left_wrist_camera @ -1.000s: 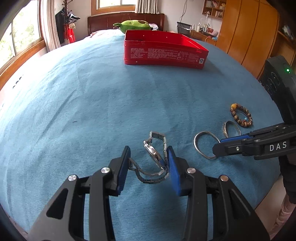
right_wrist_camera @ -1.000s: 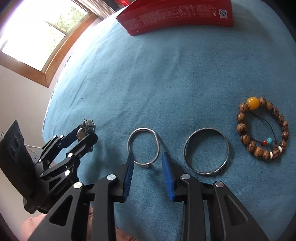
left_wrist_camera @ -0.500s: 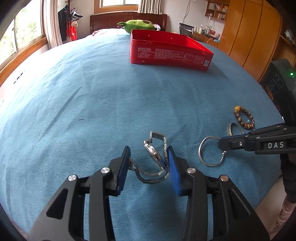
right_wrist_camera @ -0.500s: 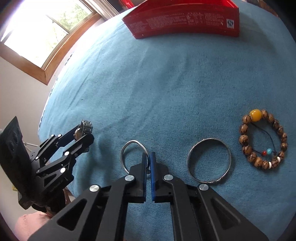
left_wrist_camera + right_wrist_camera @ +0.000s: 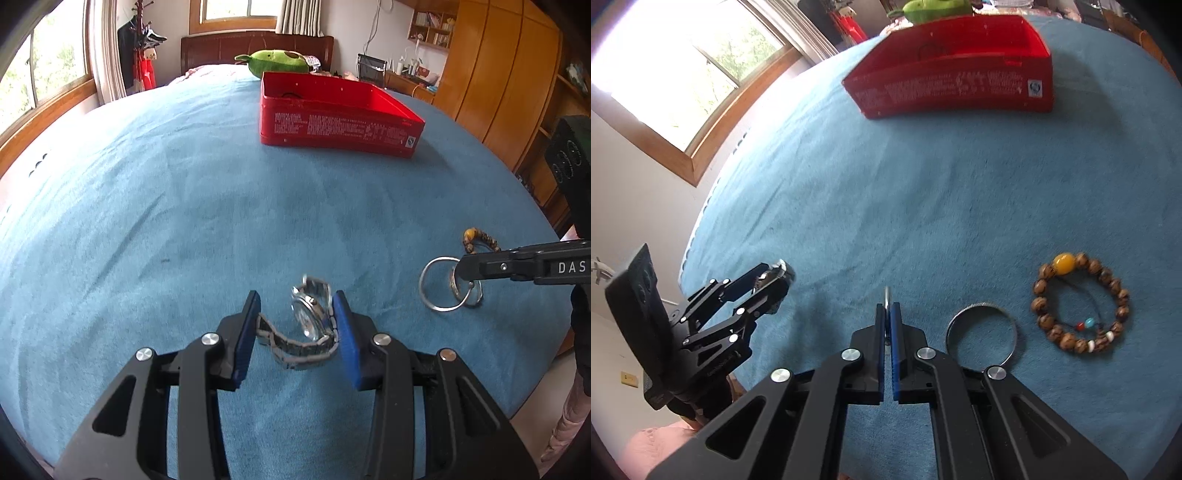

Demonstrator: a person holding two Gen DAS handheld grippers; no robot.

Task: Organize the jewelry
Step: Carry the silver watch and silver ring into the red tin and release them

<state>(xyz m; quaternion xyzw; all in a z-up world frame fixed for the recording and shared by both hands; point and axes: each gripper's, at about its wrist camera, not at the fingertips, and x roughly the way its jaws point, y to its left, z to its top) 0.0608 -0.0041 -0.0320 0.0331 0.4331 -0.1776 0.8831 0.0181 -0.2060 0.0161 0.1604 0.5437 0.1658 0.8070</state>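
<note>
My left gripper (image 5: 295,295) is shut on a silver metal watch (image 5: 312,317), held just above the blue bedspread (image 5: 184,221); the band hangs between the blue pads. In the right wrist view that gripper (image 5: 775,277) is at the left with the watch (image 5: 781,267). My right gripper (image 5: 887,308) is shut on a thin silver bangle (image 5: 886,295), seen edge-on and lifted off the cloth. From the left wrist view the bangle (image 5: 436,306) hangs from the right gripper (image 5: 461,269). An open red tin box (image 5: 340,129) (image 5: 953,92) stands farther back.
A second silver bangle (image 5: 982,304) and a brown bead bracelet (image 5: 1063,263) lie on the bedspread to the right of my right gripper. A green plush toy (image 5: 280,61) sits behind the tin. The bed's near edge runs close below both grippers.
My right gripper shut on the thin silver bangle and raised it off the bedspread, turning it upright. The left gripper kept its hold on the watch and barely moved.
</note>
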